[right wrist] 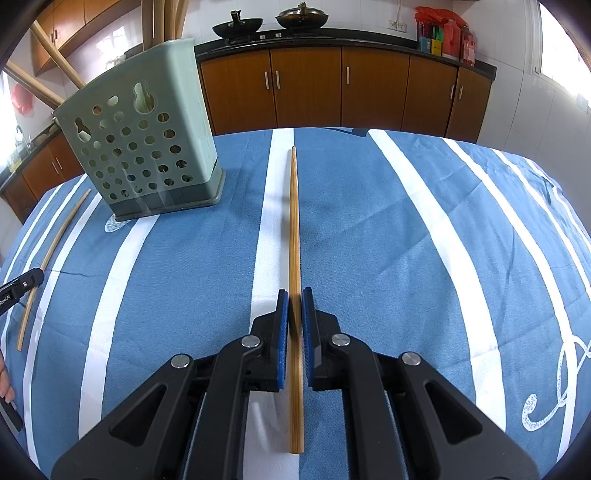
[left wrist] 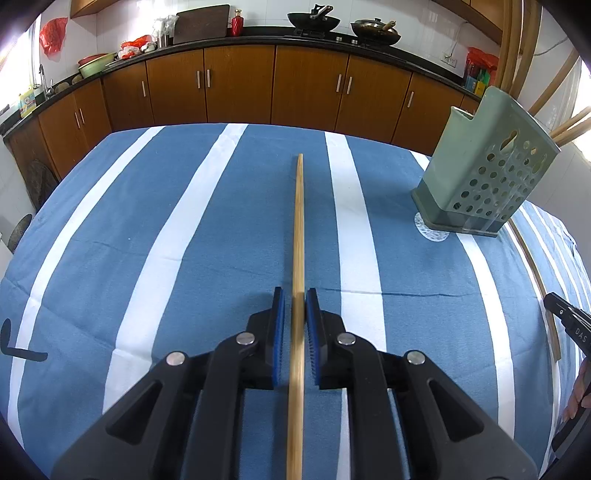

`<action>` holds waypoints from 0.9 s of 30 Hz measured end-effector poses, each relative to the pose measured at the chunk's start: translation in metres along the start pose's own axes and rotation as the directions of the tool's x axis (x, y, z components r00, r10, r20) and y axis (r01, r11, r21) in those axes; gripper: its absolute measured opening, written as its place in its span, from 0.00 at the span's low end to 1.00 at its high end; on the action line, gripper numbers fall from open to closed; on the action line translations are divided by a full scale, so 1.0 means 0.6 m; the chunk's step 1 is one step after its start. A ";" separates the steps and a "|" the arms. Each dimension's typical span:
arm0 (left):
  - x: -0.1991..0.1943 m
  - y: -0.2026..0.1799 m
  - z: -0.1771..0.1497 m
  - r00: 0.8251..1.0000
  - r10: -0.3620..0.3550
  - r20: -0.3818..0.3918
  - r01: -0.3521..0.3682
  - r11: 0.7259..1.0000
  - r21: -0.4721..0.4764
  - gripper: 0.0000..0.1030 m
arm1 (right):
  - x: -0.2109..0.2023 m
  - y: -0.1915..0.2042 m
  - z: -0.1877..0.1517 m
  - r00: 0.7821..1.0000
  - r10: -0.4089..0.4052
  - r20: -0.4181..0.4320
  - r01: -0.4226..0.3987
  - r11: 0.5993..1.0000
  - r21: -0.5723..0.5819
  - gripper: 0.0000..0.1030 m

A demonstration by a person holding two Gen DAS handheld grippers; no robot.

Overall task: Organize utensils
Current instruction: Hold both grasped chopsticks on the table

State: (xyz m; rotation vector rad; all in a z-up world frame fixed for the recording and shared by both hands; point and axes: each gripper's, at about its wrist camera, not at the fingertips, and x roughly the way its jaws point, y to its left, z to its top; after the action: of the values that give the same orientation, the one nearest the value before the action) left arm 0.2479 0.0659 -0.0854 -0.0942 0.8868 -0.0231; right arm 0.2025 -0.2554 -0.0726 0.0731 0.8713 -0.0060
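A green perforated utensil holder stands on the blue striped tablecloth; it also shows in the right wrist view. My left gripper has its blue pads closed around a wooden chopstick that points forward between them. My right gripper is likewise closed around a second wooden chopstick. The left gripper's chopstick also shows at the left edge of the right wrist view, and the right gripper's chopstick at the right edge of the left wrist view. Several wooden sticks poke out of the holder's top.
Brown kitchen cabinets with a dark counter run behind the table. Two woks sit on the stove. The table's far edge lies just past the chopstick tips.
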 end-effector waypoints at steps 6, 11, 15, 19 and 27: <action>0.000 -0.001 0.000 1.000 0.000 0.000 0.000 1.000 0.001 0.14 | 0.000 0.000 0.000 1.000 0.000 0.000 0.000 1.000 0.000 0.08; 0.000 -0.002 -0.001 1.000 0.002 0.000 -0.002 1.000 0.005 0.15 | 0.000 0.000 0.000 1.000 0.000 0.000 0.000 1.000 0.000 0.08; 0.000 -0.002 -0.001 1.000 0.002 0.000 -0.002 1.000 0.004 0.15 | 0.000 0.000 0.000 1.000 0.000 0.000 0.000 1.000 0.001 0.08; 0.000 -0.002 0.000 1.000 0.000 0.000 0.000 1.000 0.002 0.15 | 0.000 0.000 0.001 1.000 0.000 0.000 0.000 1.000 0.001 0.08; -0.014 -0.008 -0.017 1.000 -0.010 -0.006 0.011 0.999 0.044 0.15 | -0.004 -0.004 -0.005 1.000 0.011 0.000 -0.011 1.000 0.013 0.08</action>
State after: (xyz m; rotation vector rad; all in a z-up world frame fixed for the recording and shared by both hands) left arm 0.2347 0.0611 -0.0851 -0.0578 0.8908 -0.0525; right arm 0.1984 -0.2575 -0.0729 0.0898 0.8711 -0.0008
